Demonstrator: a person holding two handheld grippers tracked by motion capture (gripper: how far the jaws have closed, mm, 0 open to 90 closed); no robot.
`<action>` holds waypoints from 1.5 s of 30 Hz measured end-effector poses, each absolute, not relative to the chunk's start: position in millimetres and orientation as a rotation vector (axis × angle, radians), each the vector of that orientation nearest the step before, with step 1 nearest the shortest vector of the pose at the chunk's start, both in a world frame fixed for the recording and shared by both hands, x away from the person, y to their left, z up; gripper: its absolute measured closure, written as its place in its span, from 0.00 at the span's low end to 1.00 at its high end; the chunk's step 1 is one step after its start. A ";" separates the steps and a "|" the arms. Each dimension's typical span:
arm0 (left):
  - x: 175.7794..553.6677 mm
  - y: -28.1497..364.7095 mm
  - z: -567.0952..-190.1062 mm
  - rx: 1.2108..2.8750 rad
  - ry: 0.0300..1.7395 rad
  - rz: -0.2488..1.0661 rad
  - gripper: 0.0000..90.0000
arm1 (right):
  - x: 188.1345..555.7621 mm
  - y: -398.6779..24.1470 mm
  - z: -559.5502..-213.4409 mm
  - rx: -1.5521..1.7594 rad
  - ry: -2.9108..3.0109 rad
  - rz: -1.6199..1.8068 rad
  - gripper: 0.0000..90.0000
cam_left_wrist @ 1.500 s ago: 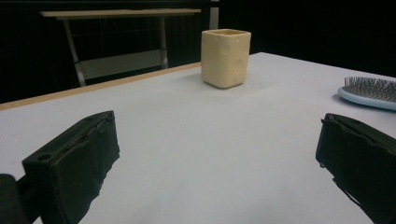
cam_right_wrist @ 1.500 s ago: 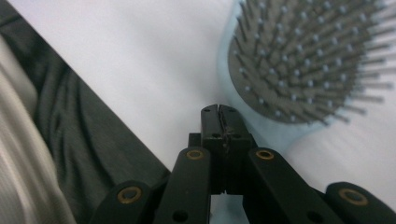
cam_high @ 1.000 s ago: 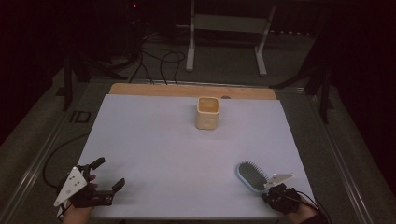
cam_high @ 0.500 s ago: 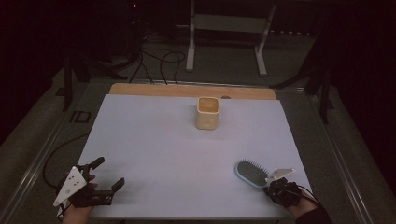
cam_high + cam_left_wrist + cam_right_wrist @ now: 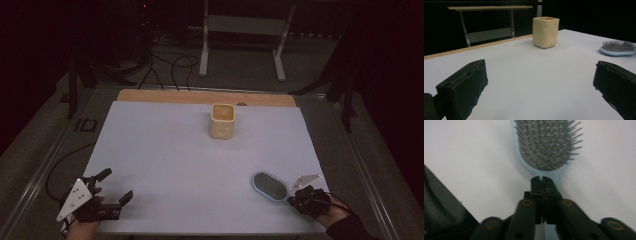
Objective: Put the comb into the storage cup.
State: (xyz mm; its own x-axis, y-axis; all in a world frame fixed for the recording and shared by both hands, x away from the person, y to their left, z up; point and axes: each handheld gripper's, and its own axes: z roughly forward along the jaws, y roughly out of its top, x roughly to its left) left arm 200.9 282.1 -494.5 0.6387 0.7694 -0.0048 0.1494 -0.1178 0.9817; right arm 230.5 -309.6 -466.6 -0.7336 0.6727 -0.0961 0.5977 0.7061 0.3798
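Hairbrush (image 5: 270,185) lies bristles up at the near right of the tabletop (image 5: 165,150), light blue body, grey bristle pad. Your right gripper (image 5: 302,196) sits at its handle end. In the right gripper view the fingers (image 5: 537,185) are pressed together, with pale blue showing just beyond their tips. They appear to pinch the handle, which runs under them out of sight. Low grip at the handle end likely keeps the head free and the bristles clear of the fingers, ready for a lift.

Your left gripper (image 5: 111,189) rests at the near left corner, well apart from the brush. Fingers spread wide, nothing between them; probably parked out of the way while the right does the work.

Cup (image 5: 222,120) stands upright near the far middle of the tabletop, mouth open upward, well apart from both grippers. A likely place to drop the brush, judging from its open mouth.

Count: one hairbrush, one cup, two grippers.
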 end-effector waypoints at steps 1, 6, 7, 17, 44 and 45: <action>200.6 282.0 -494.7 1.632 0.772 0.628 0.00 | 230.5 -309.6 -466.6 1.016 2.687 0.481 0.96; 201.1 282.8 -494.7 1.630 0.776 0.627 0.00 | 238.9 -316.2 -462.0 1.014 2.699 0.433 0.84; 200.9 282.9 -495.0 1.630 0.776 0.627 0.00 | 240.8 -316.8 -460.8 1.011 2.707 0.429 0.80; 200.9 283.3 -494.9 1.628 0.781 0.625 0.00 | 257.1 -311.8 -462.3 0.974 2.829 0.321 0.31; 200.5 284.5 -494.7 1.624 0.783 0.625 0.00 | 269.9 -293.1 -477.3 0.802 2.964 0.148 0.31; 200.3 284.6 -494.9 1.624 0.784 0.624 0.00 | 270.3 -292.8 -477.5 0.797 2.964 0.136 0.31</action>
